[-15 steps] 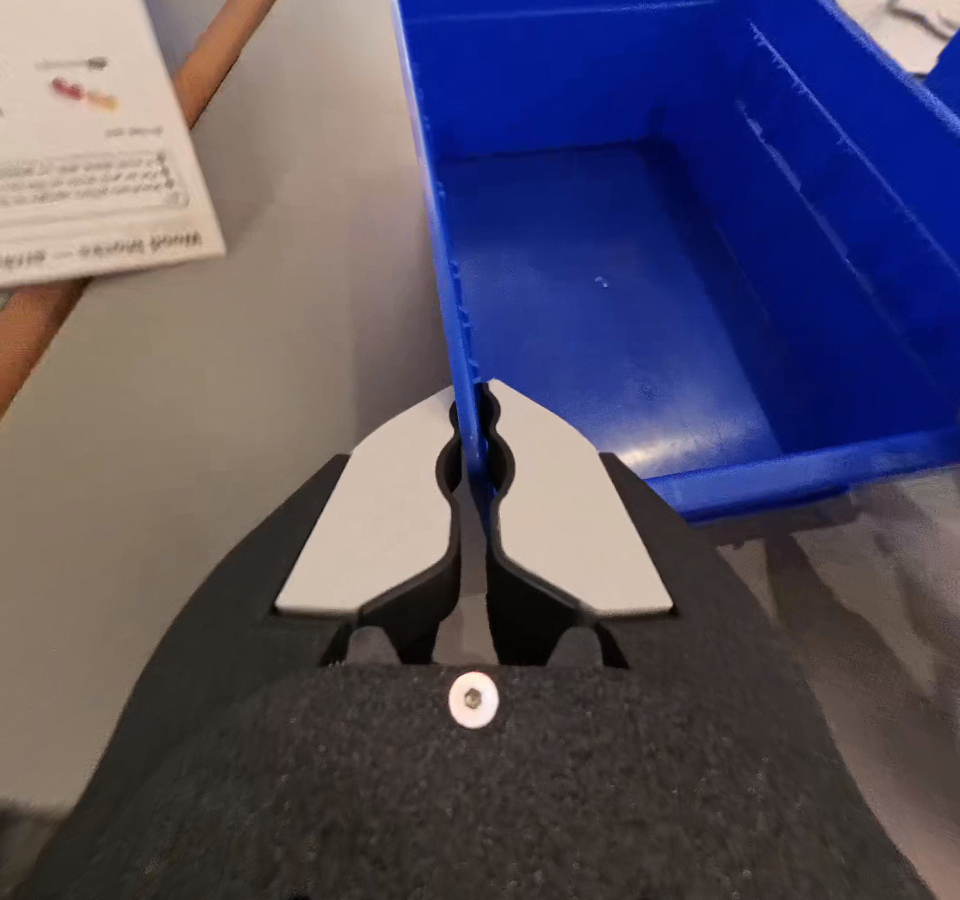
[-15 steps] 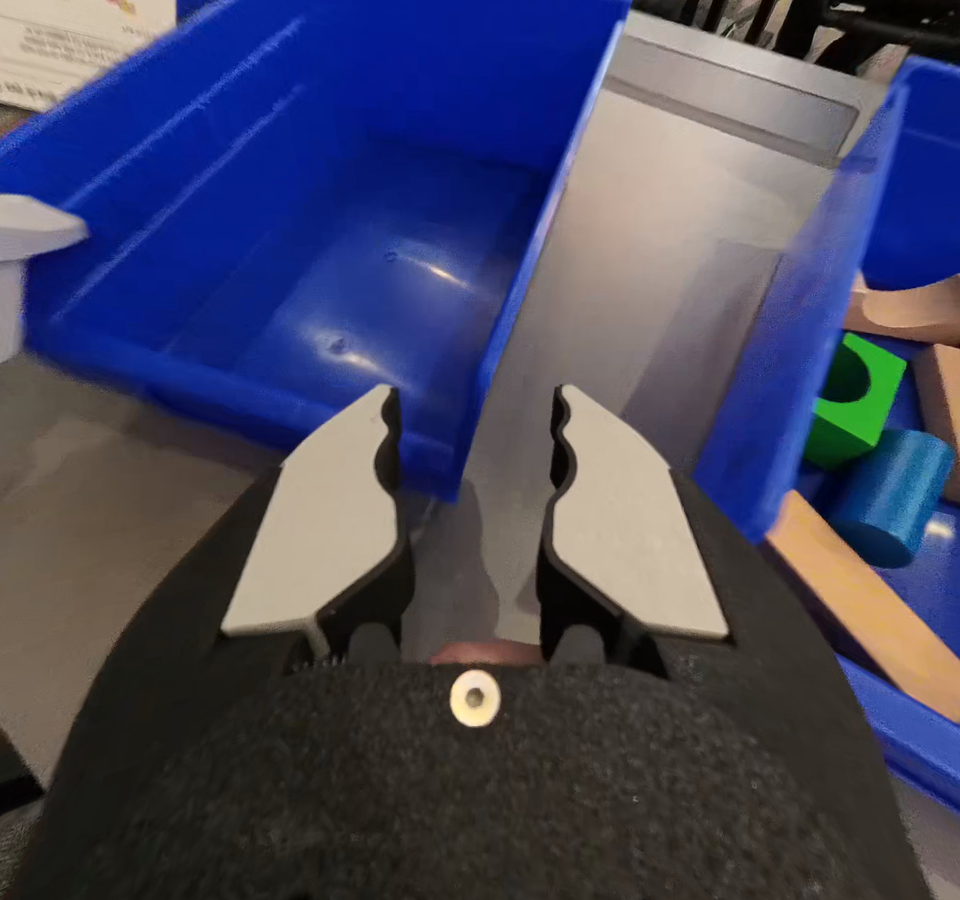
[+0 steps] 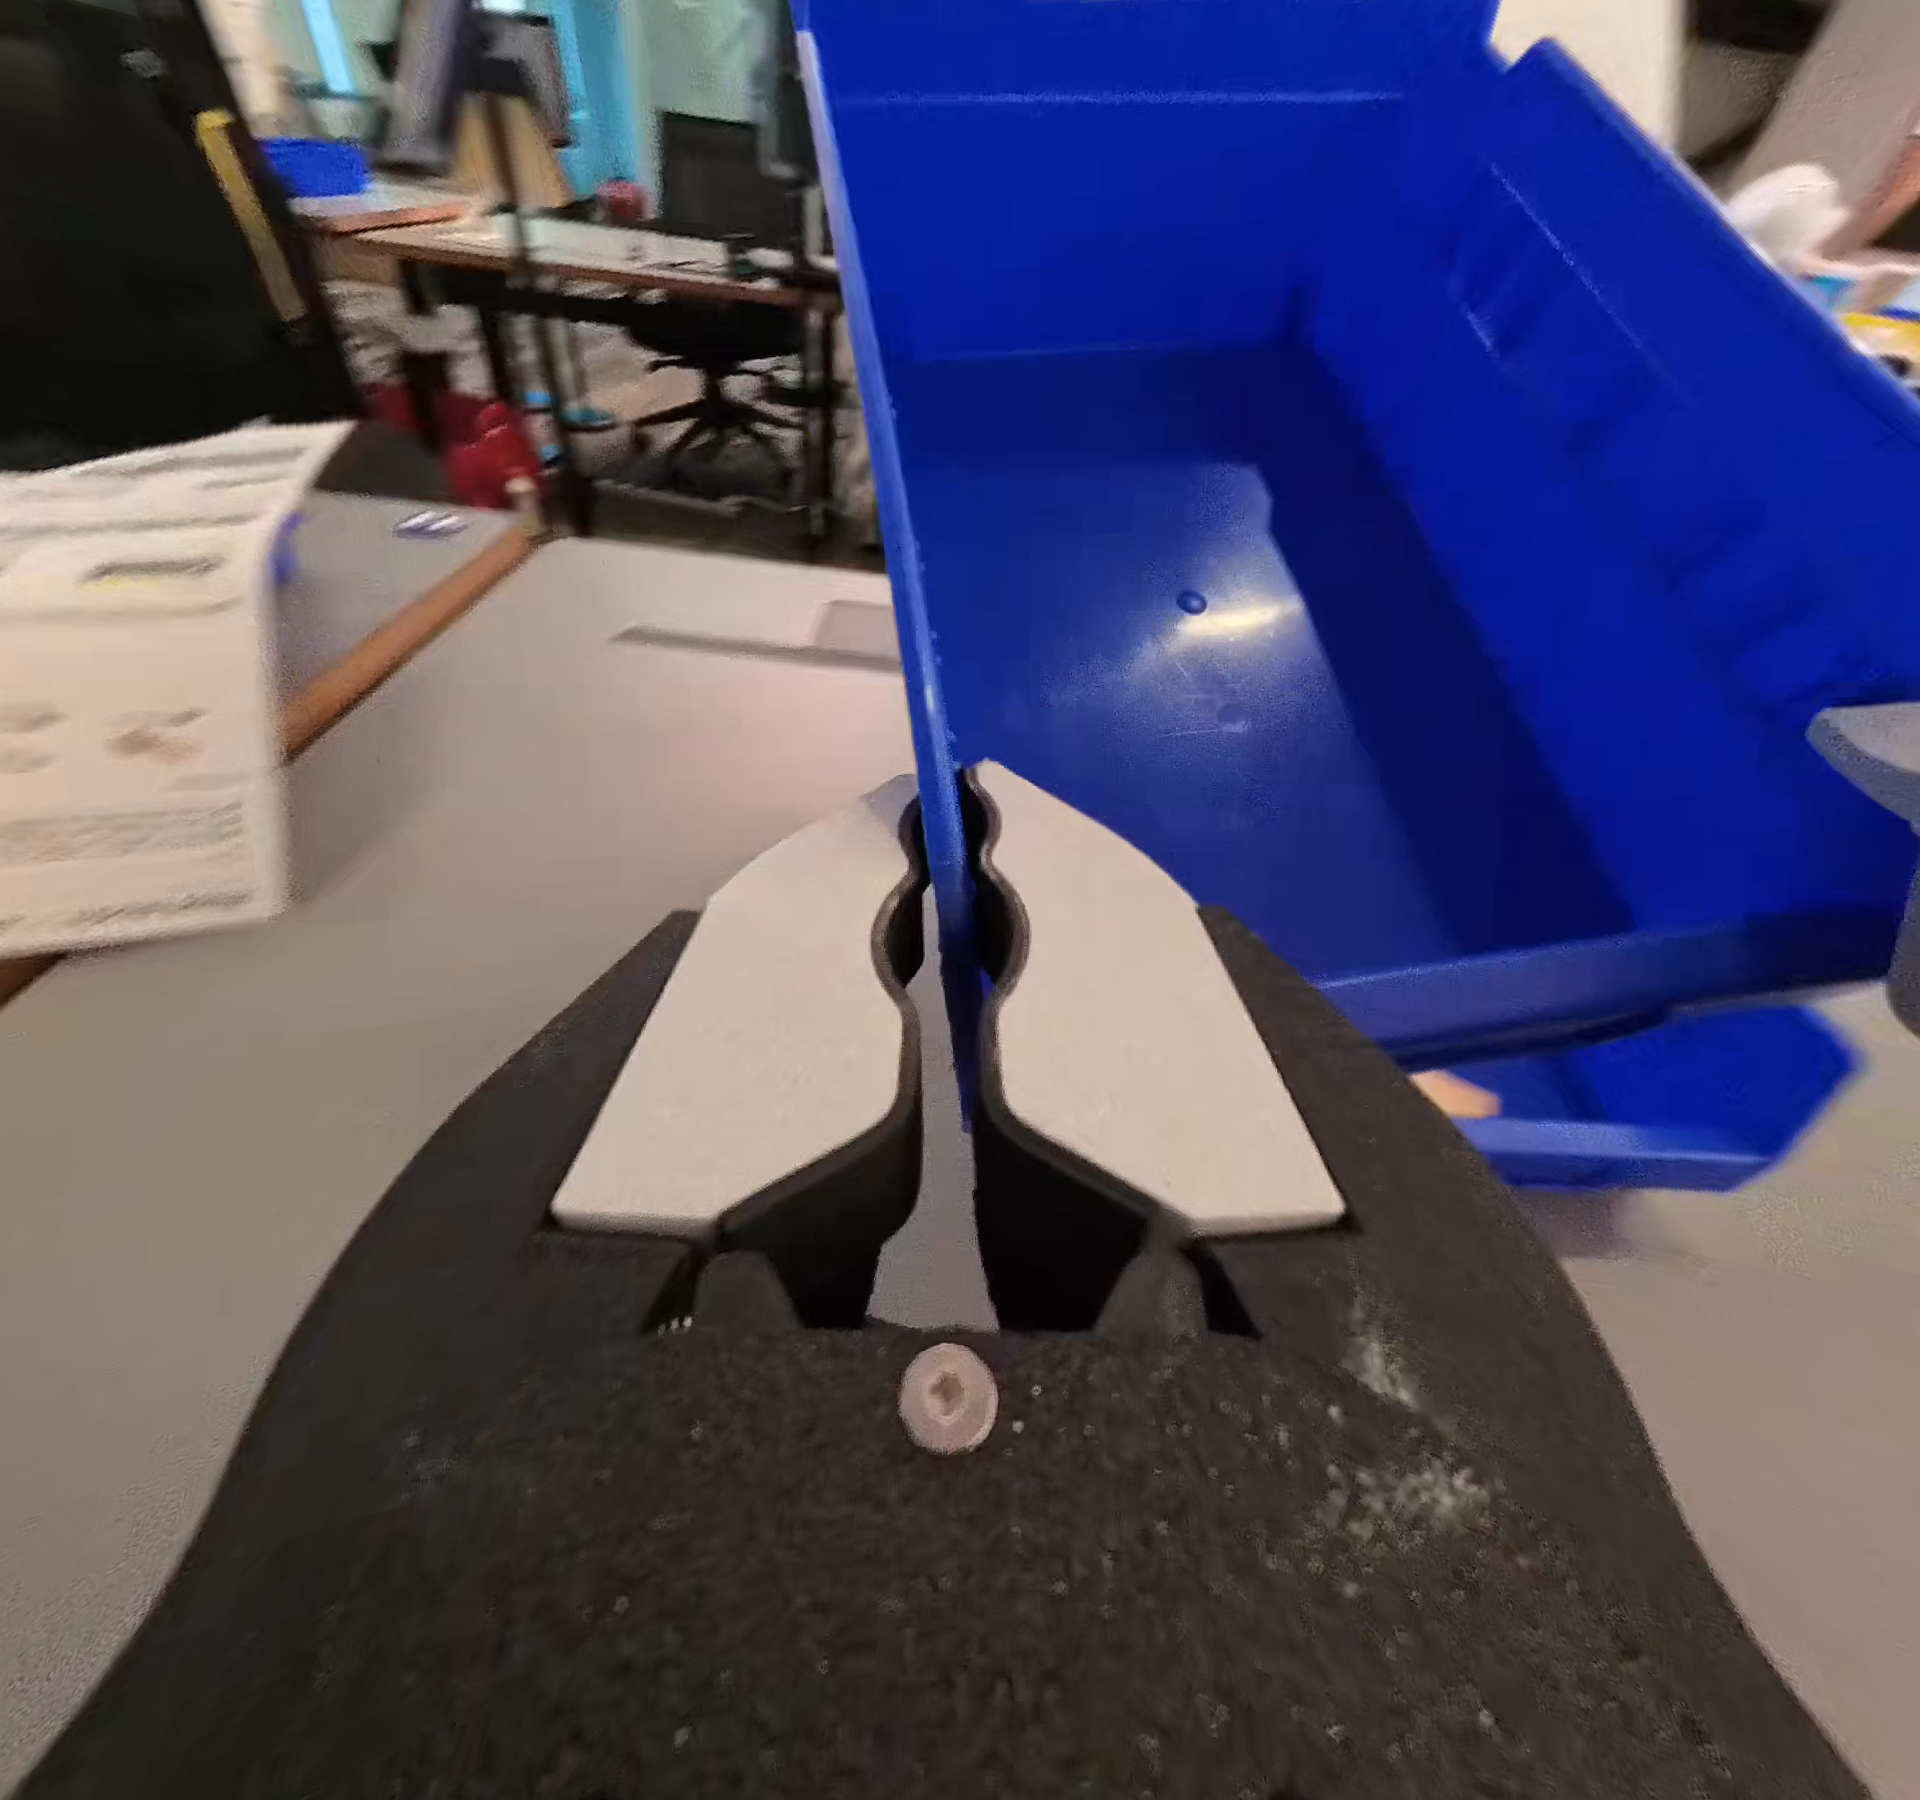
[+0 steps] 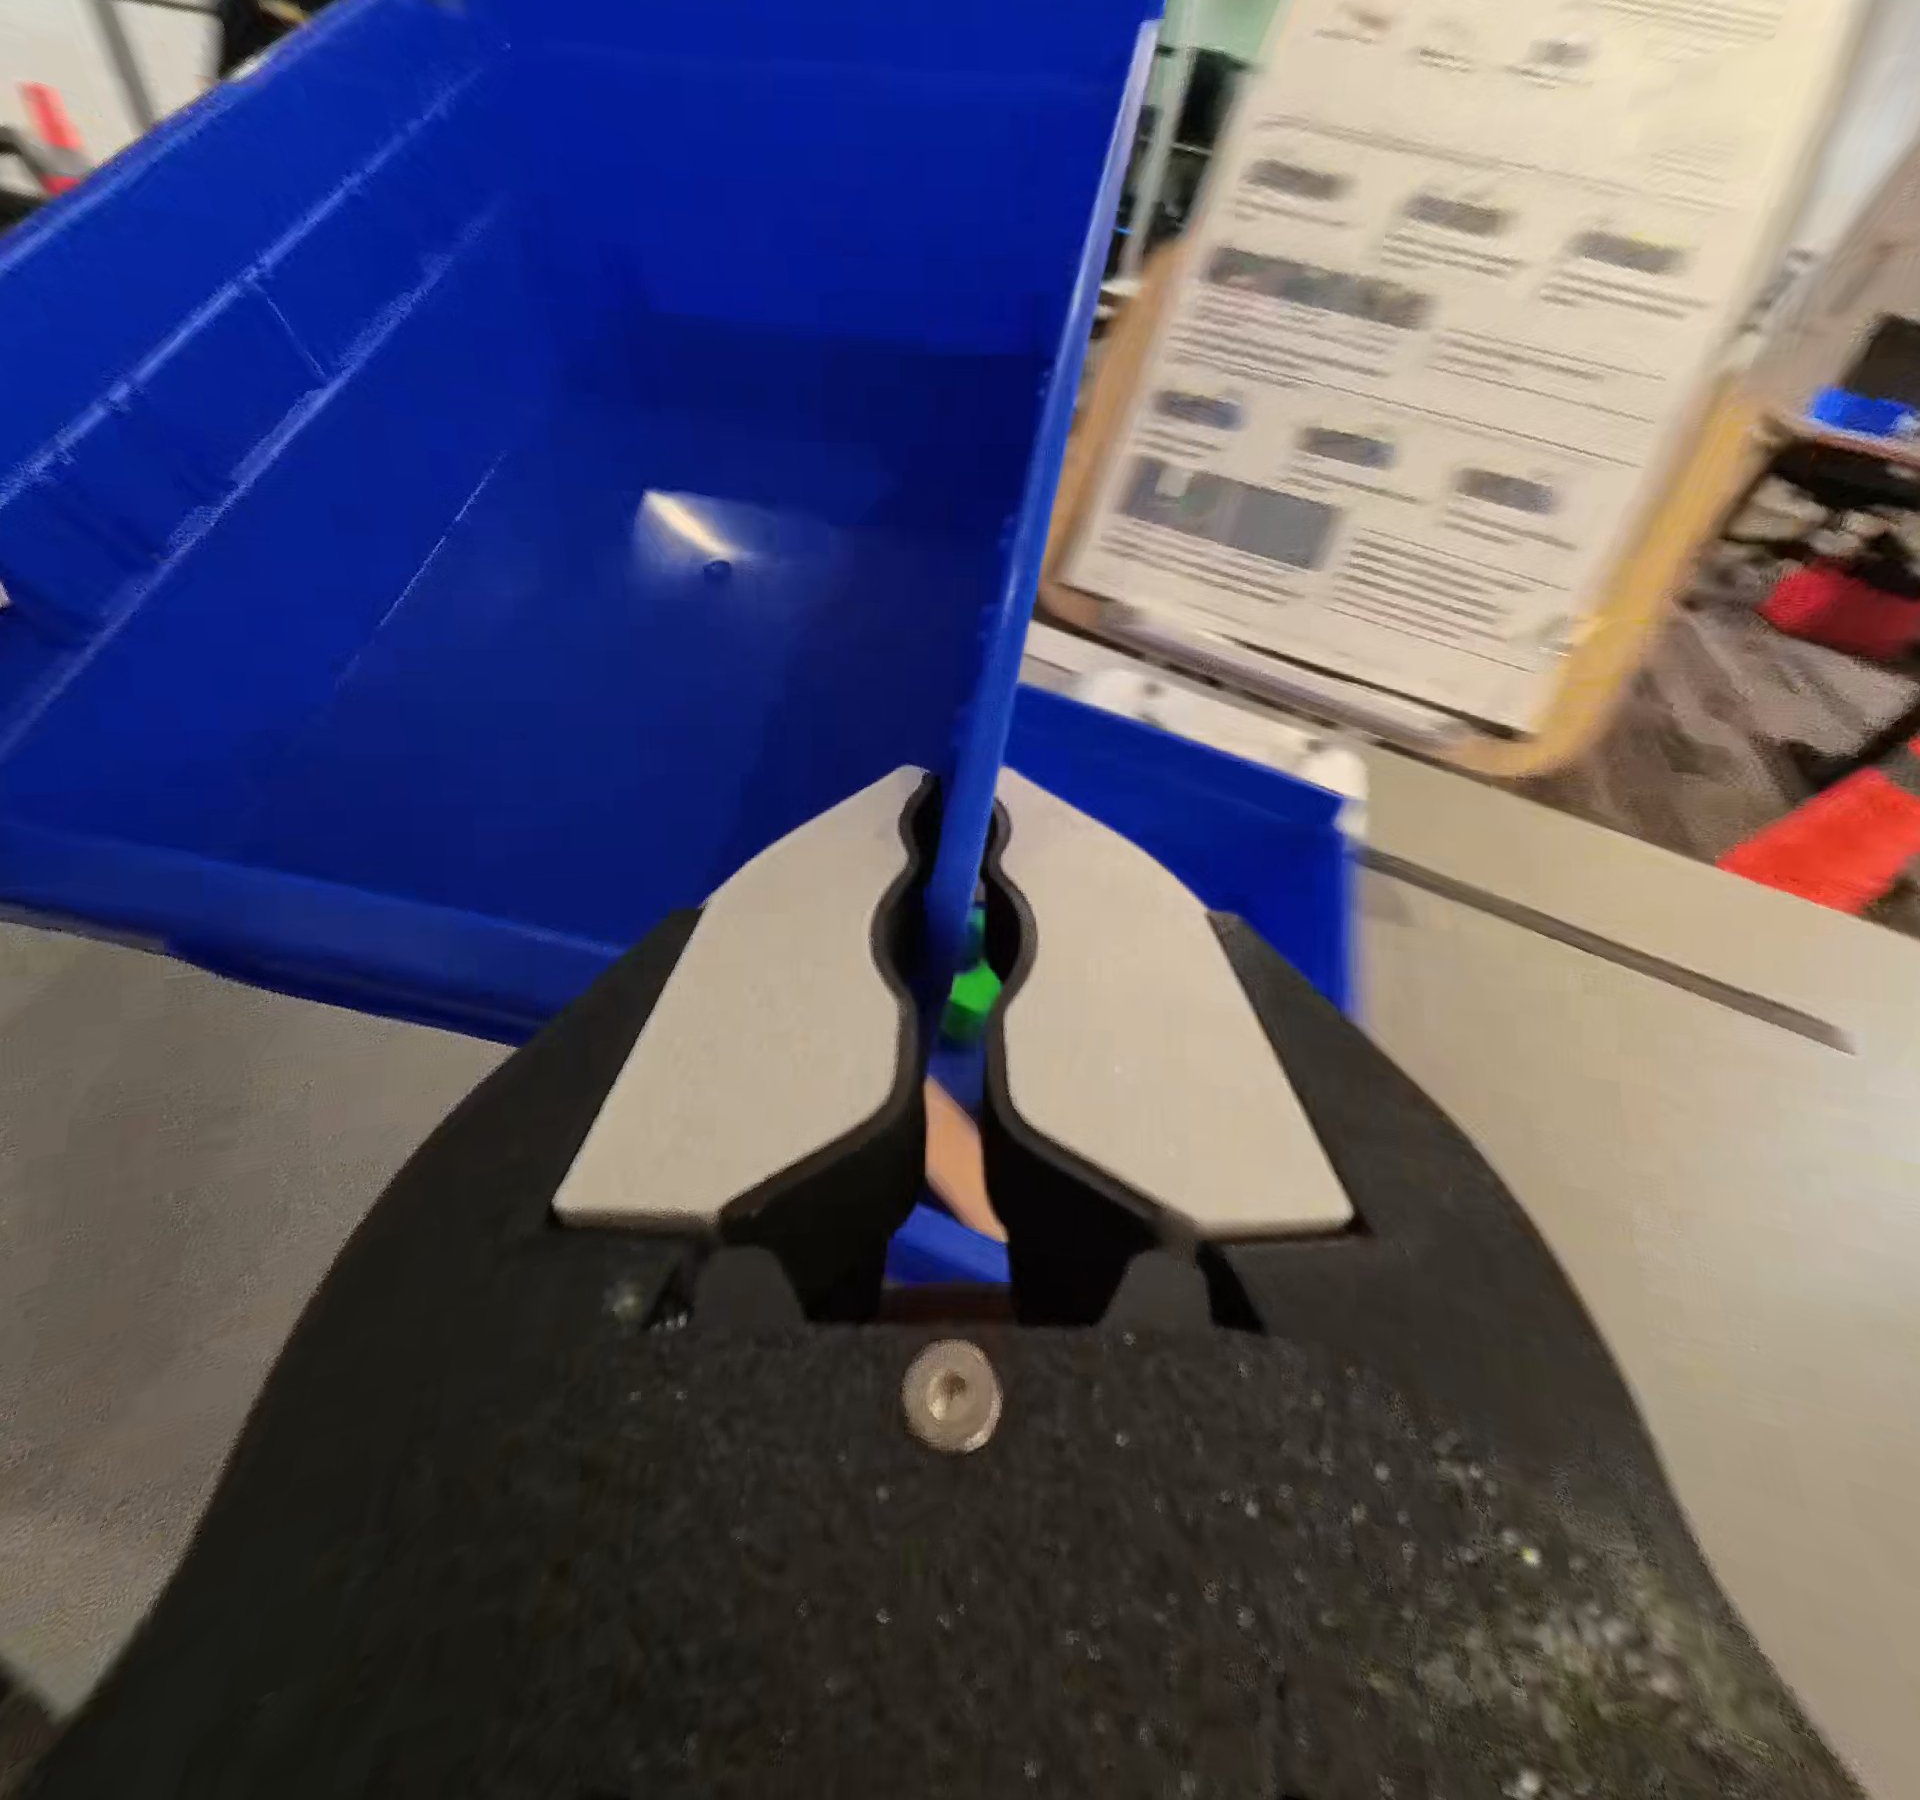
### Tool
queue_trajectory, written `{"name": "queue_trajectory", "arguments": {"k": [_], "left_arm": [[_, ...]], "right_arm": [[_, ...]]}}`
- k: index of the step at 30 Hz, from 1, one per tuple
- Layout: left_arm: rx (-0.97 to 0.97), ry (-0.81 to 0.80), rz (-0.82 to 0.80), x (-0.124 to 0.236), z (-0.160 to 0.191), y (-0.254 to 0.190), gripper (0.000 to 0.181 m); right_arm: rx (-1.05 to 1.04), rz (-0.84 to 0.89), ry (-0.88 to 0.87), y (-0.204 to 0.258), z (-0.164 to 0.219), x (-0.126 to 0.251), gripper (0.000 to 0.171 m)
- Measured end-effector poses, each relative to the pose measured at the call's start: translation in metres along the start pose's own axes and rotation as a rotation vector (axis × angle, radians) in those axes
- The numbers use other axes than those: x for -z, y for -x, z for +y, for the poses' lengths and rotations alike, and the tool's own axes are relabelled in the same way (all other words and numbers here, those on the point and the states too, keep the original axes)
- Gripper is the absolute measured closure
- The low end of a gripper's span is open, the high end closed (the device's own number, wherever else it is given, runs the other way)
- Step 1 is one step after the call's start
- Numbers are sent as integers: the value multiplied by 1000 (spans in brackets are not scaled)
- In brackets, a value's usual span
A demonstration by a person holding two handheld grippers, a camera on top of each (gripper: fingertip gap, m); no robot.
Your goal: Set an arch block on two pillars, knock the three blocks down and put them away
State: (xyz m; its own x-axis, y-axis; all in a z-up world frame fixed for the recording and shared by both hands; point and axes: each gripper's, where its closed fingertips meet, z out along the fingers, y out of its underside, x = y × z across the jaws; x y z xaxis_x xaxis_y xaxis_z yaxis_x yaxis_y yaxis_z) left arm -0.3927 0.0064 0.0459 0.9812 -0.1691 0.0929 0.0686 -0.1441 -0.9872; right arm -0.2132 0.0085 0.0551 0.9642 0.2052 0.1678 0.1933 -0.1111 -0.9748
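Clamping the blue bin (image 3: 1299,711) by opposite side walls, the left gripper (image 3: 951,815) and right gripper (image 4: 951,820) hold it tipped above the grey table (image 3: 520,815). Below the bin, a second blue bin (image 4: 1195,836) holds a green block (image 4: 971,992). Beyond the bin stands a blurred poster (image 4: 1455,296).

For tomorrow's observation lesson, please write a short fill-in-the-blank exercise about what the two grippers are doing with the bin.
1. The bin is coloured ____.
2. The left gripper is shut on the bin's ____.
3. The right gripper is ____ on the opposite wall.
4. Inside, the bin is ____.

Missing words: blue; wall; shut; empty
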Motion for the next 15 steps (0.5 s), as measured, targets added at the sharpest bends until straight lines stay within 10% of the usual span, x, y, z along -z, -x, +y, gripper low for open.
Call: {"name": "queue_trajectory", "arguments": {"k": [9,15], "left_arm": [[-126,212,254,-90,76,-359,176],[-193,362,283,-129,171,-423,177]], "right_arm": [[-49,300,357,-344,156,81,163],[-288,235,367,-401,259,83,166]]}}
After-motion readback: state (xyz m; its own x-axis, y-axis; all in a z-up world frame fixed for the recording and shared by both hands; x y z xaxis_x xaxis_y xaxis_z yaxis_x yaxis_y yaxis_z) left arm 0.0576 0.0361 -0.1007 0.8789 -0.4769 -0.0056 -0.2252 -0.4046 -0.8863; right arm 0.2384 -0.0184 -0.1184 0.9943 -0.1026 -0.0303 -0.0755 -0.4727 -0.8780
